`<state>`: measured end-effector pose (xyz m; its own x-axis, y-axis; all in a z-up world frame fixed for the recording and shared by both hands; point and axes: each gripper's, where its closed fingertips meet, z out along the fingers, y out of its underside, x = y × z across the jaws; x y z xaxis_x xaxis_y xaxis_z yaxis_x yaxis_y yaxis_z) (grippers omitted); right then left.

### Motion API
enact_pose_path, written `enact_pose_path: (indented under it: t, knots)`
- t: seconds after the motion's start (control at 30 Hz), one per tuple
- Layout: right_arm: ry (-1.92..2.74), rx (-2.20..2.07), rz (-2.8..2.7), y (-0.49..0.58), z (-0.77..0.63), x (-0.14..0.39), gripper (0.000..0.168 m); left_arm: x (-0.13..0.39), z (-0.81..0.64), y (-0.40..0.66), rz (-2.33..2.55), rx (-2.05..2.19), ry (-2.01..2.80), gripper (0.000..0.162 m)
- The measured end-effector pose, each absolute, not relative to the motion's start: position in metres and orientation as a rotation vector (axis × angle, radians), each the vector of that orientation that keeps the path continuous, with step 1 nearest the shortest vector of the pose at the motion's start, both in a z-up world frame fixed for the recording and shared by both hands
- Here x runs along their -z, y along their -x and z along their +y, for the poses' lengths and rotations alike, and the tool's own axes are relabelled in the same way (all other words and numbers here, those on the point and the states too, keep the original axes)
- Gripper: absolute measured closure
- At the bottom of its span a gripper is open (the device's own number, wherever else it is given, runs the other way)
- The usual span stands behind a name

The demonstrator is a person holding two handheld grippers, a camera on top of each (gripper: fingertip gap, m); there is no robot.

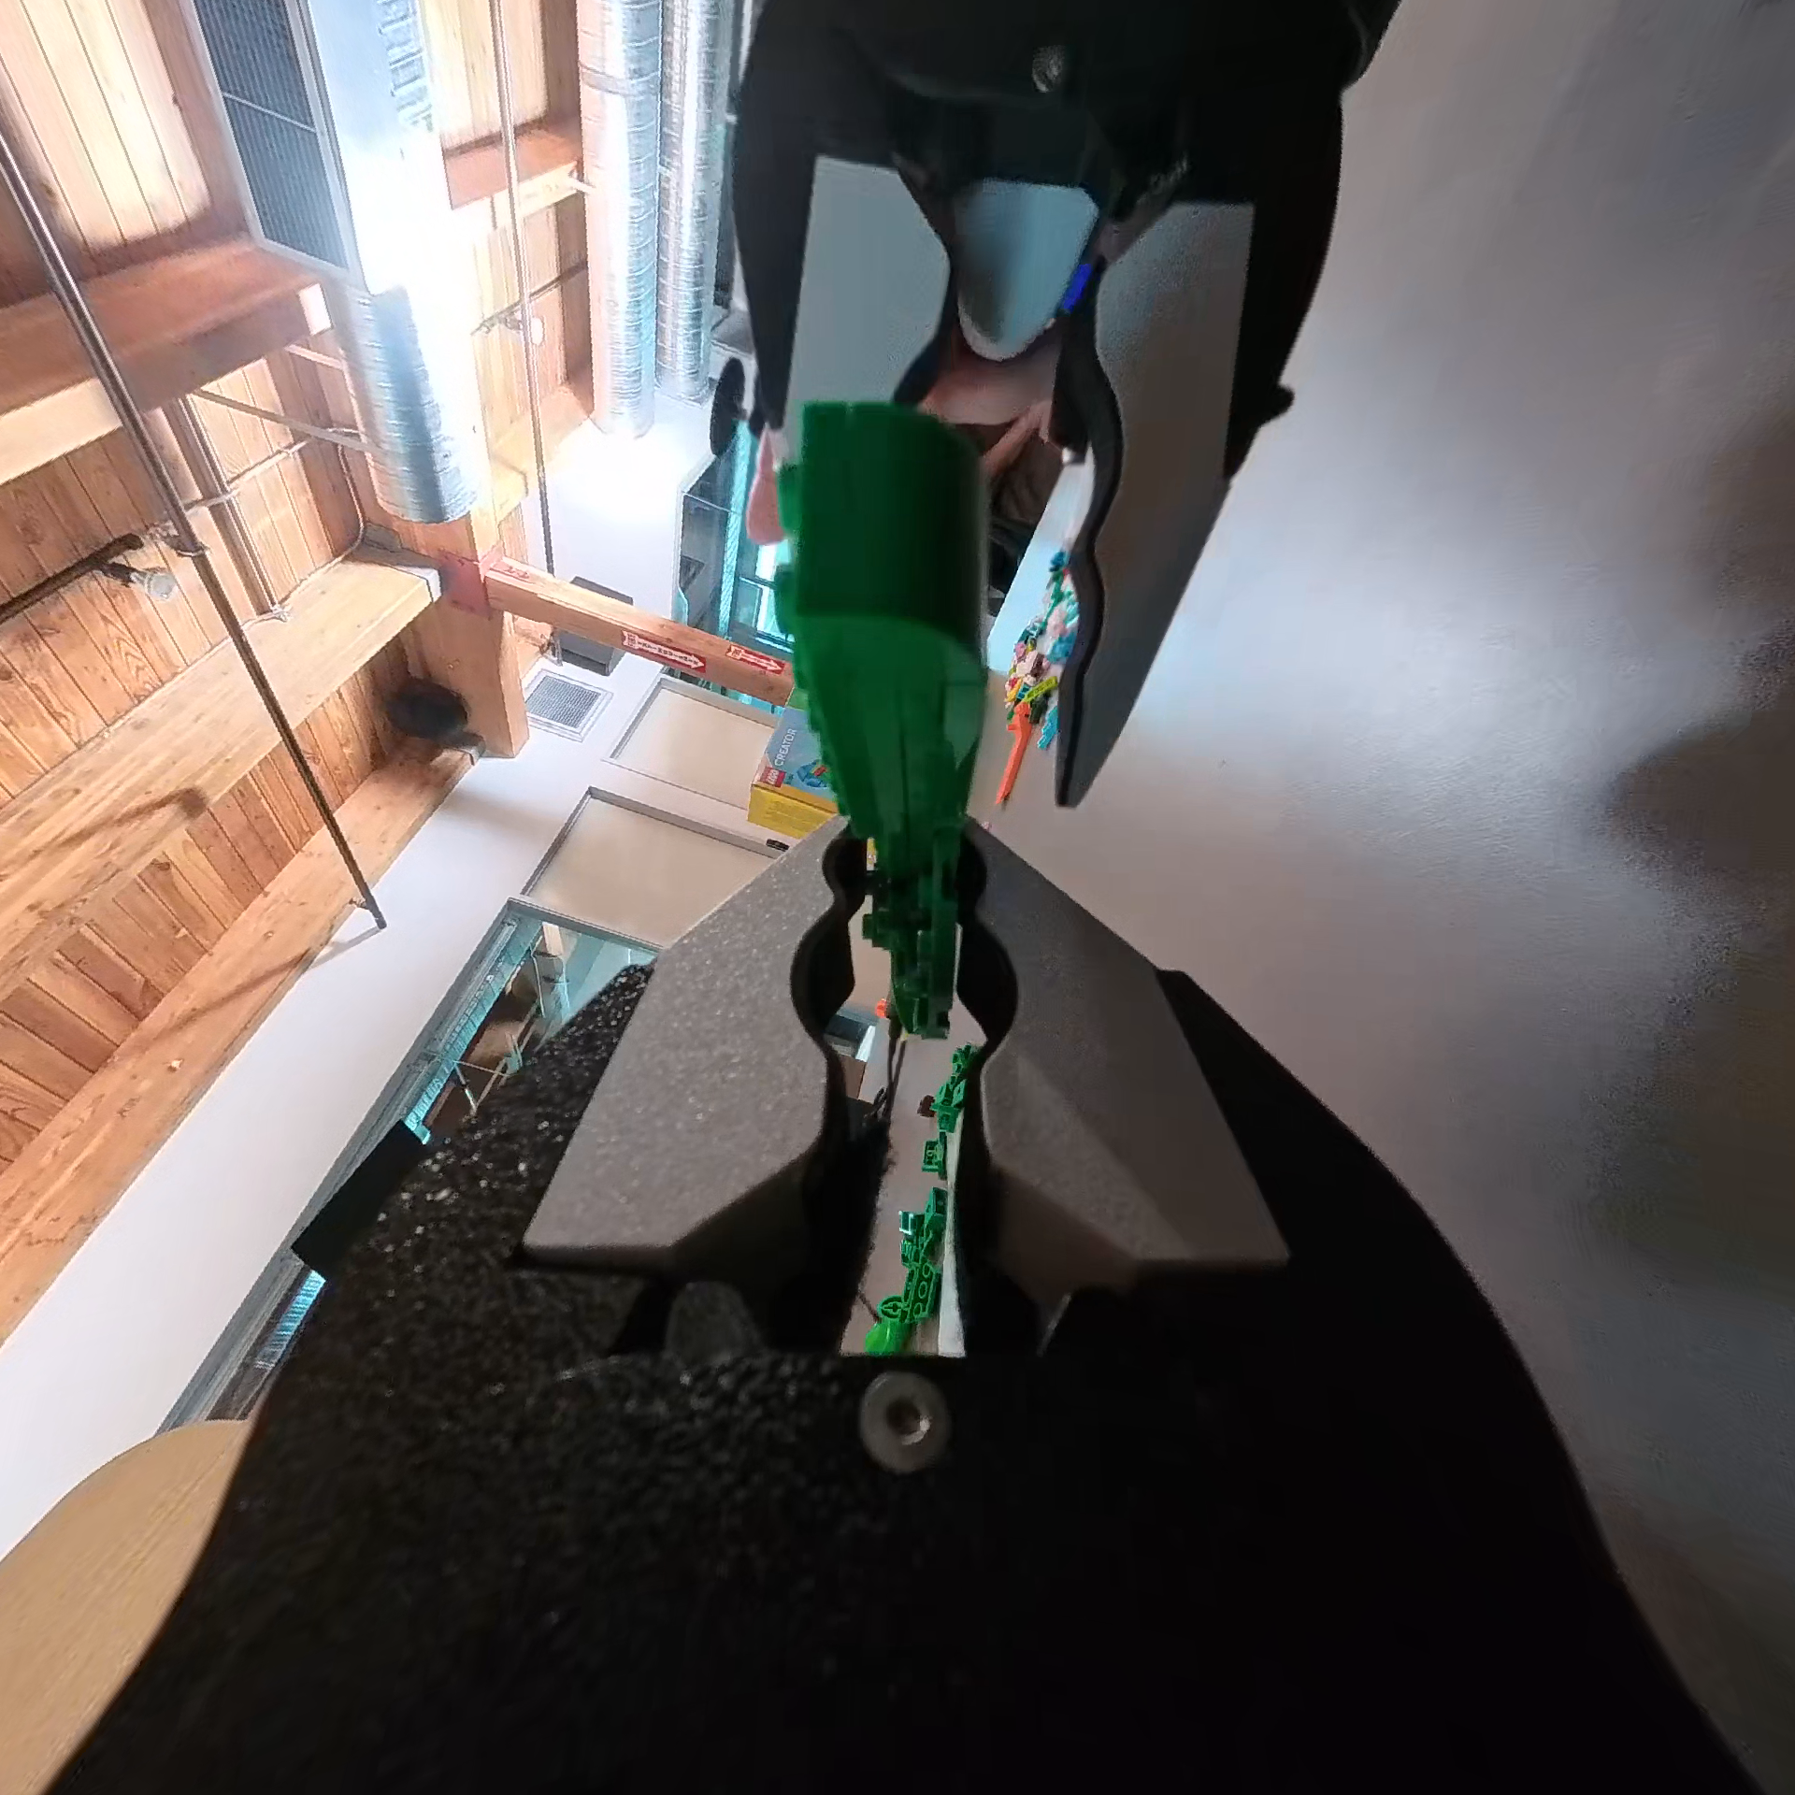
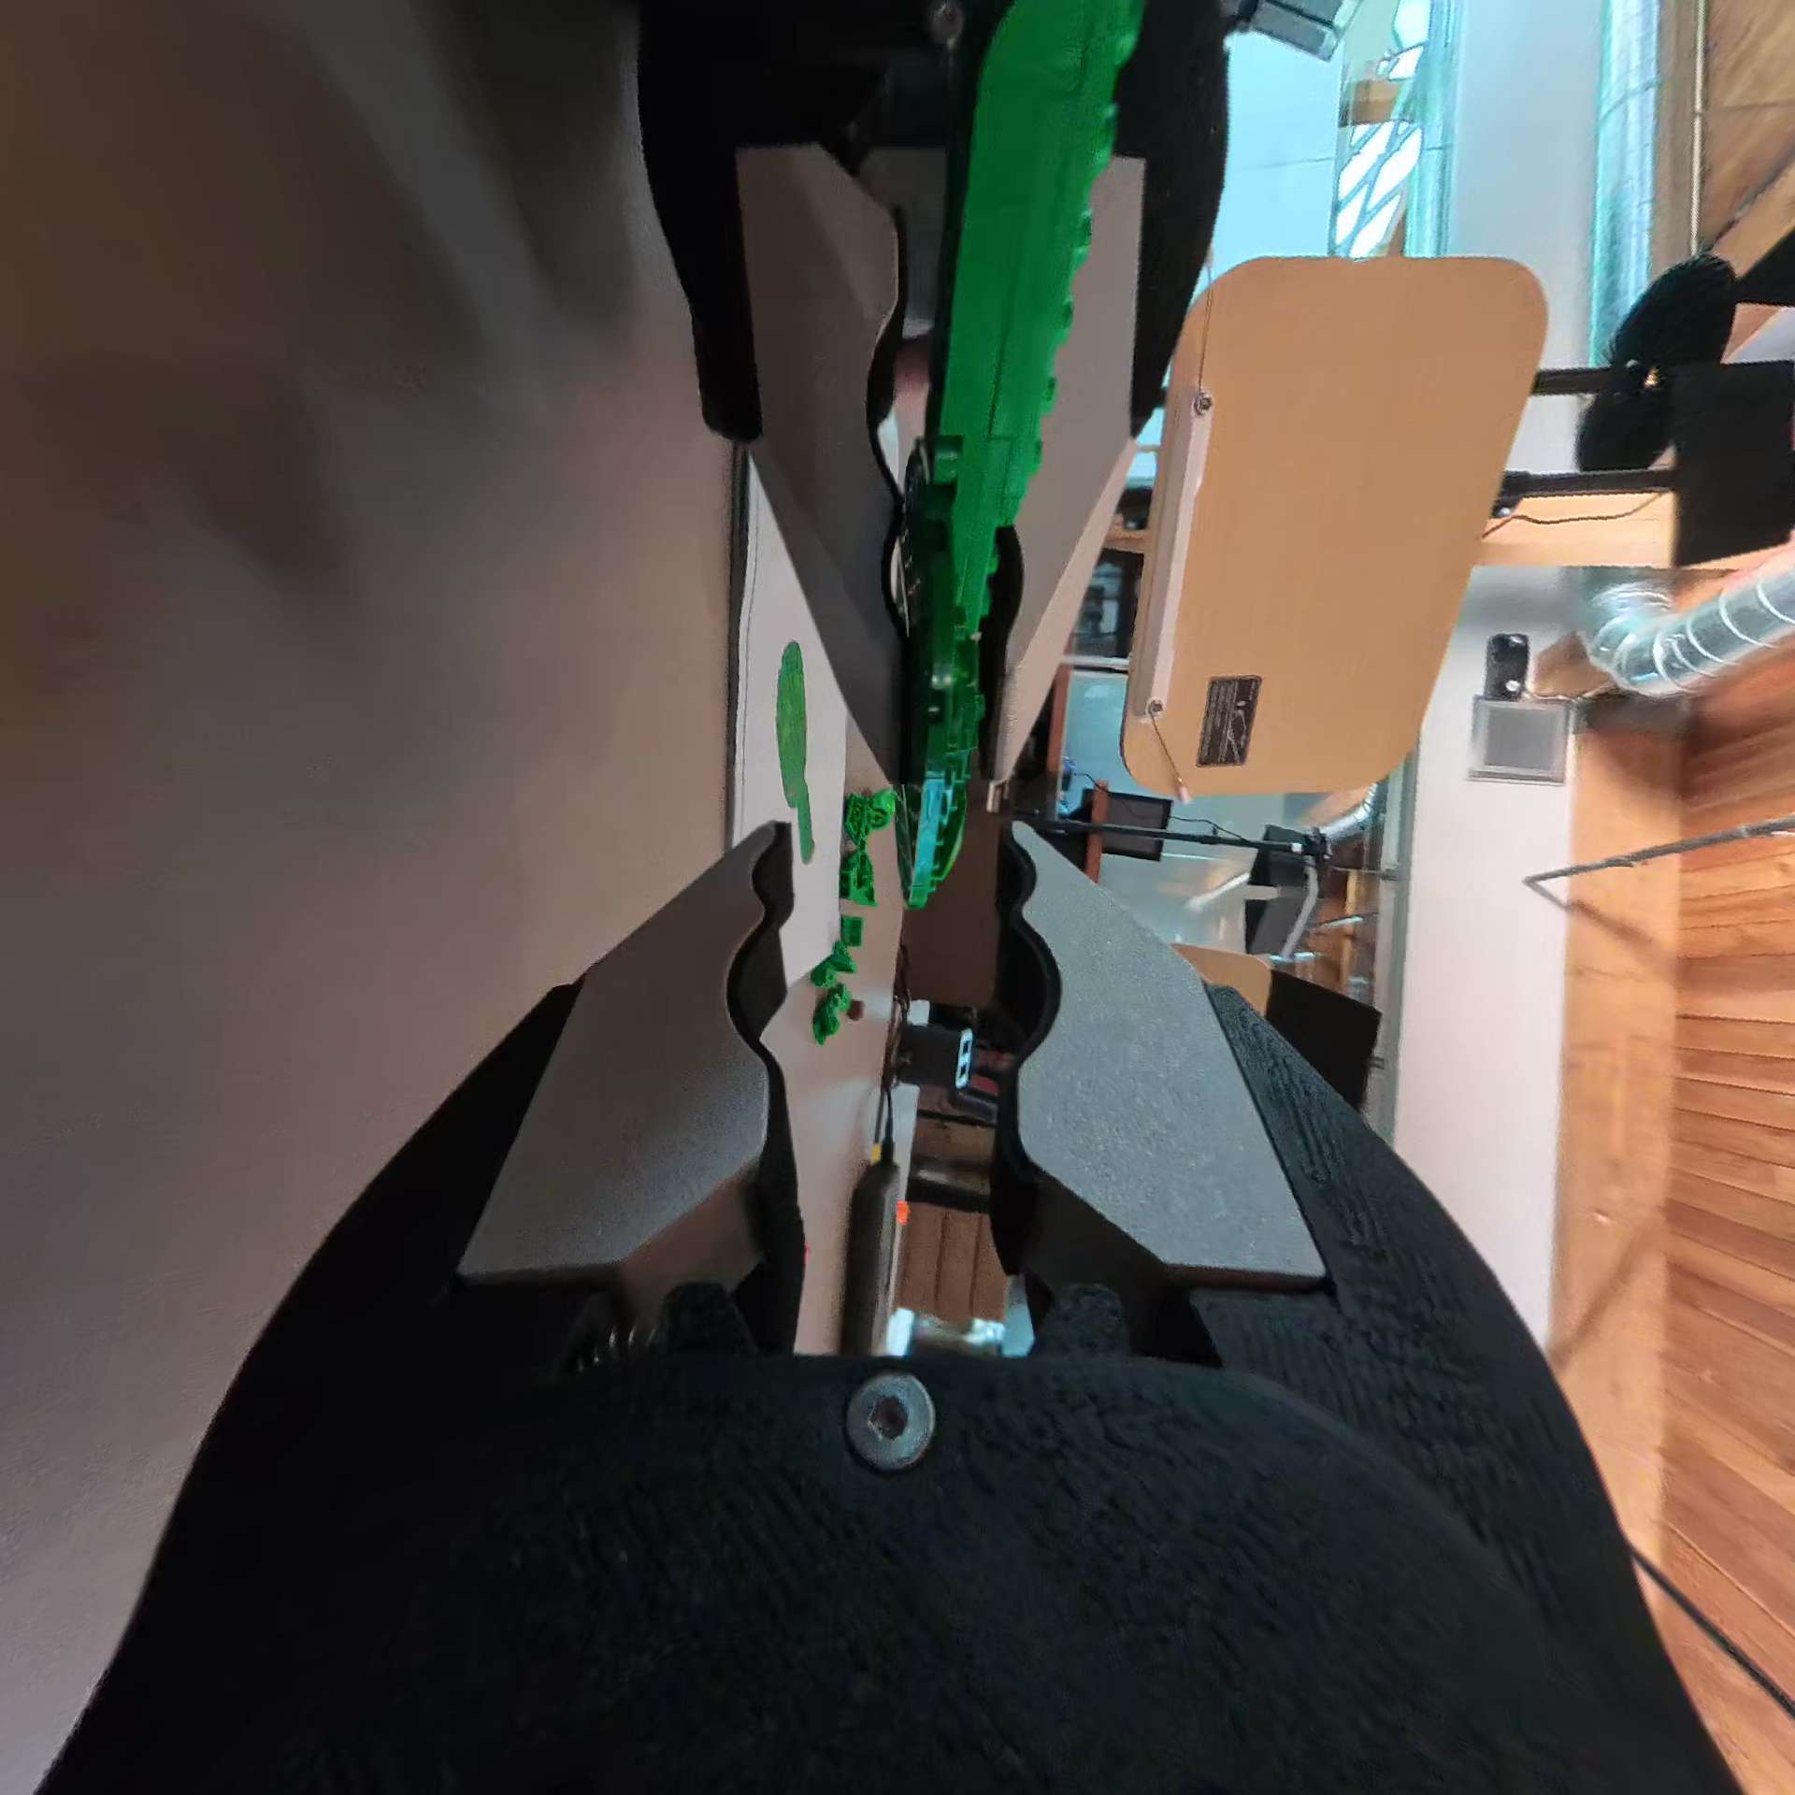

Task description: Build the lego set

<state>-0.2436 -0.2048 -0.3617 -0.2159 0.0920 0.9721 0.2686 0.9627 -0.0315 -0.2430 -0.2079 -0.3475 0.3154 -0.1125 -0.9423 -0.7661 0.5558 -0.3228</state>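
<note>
1. Left gripper point(image 1: 908, 855): jaws drawn narrow and clamped on the thin studded end of the green lego build point(image 1: 889, 622). The build's narrow tail sits in the scalloped channel between the fingers; the bulkier smooth part projects forward beyond the tips, clear of the white table point(image 1: 1457, 583).
2. Right gripper point(image 2: 898, 845): jaws standing apart, nothing between them. The tip of the green lego build point(image 2: 1010, 389) hangs just ahead of its fingertips, seemingly not touching; contact cannot be confirmed.
3. Beyond the build, in the left wrist view, the right gripper point(image 1: 981, 622) faces it, fingers spread to either side of the build's thick end.
4. Loose green pieces point(image 2: 850, 913) lie in a scattered line on the table, beside and under the build's tip. A flat green leaf-shaped part point(image 2: 792, 719) lies further along the table.
5. Past the build, a heap of mixed coloured pieces point(image 1: 1044, 651) and an orange piece point(image 1: 1020, 753) rest on the table; a lego box point(image 1: 792, 777) stands behind.
</note>
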Motion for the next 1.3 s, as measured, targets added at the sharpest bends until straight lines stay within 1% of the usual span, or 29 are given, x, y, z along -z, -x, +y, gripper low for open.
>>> enact_pose_path:
  t: [0.1,0.23,0.33,0.67,0.77,0.87,0.9,0.93,0.97,1.03,1.23,1.3]
  knots:
    - [0.239,0.219,-1.774,0.247,-0.202,0.364,0.137,0.347,-0.208,0.244,1.187,-0.512,0.919,0.149]
    - [0.204,0.257,-1.744,0.248,-0.201,0.362,0.144,0.349,-0.207,0.244,1.194,-0.508,0.926,0.149]
    - [0.160,0.316,-1.711,0.249,-0.200,0.360,0.157,0.351,-0.207,0.244,1.205,-0.494,0.944,0.149]
    - [0.205,0.297,-1.853,0.248,-0.200,0.368,0.162,0.359,-0.207,0.243,1.239,-0.458,0.989,0.150]
    - [0.269,0.222,-1.882,0.247,-0.199,0.370,0.161,0.361,-0.206,0.242,1.234,-0.412,1.023,0.150]
    - [0.509,-0.022,-1.911,0.246,-0.200,0.374,0.160,0.365,-0.205,0.241,1.216,-0.297,1.100,0.149]
    - [0.576,-0.122,-1.916,0.244,-0.203,0.373,0.150,0.362,-0.205,0.240,1.196,-0.267,1.102,0.149]
    - [0.637,-0.200,-1.921,0.243,-0.204,0.372,0.136,0.358,-0.205,0.240,1.164,-0.231,1.112,0.149]
    - [0.673,-0.235,-1.910,0.243,-0.204,0.370,0.128,0.356,-0.205,0.240,1.146,-0.191,1.126,0.149]
    - [0.654,-0.237,-1.898,0.242,-0.203,0.367,0.128,0.356,-0.205,0.242,1.132,-0.160,1.140,0.149]
    - [0.627,-0.243,-1.896,0.244,-0.206,0.367,0.135,0.356,-0.205,0.242,1.117,-0.106,1.153,0.149]
    - [0.648,-0.212,-1.924,0.238,-0.199,0.370,0.130,0.357,-0.204,0.244,1.112,-0.119,1.156,0.149]
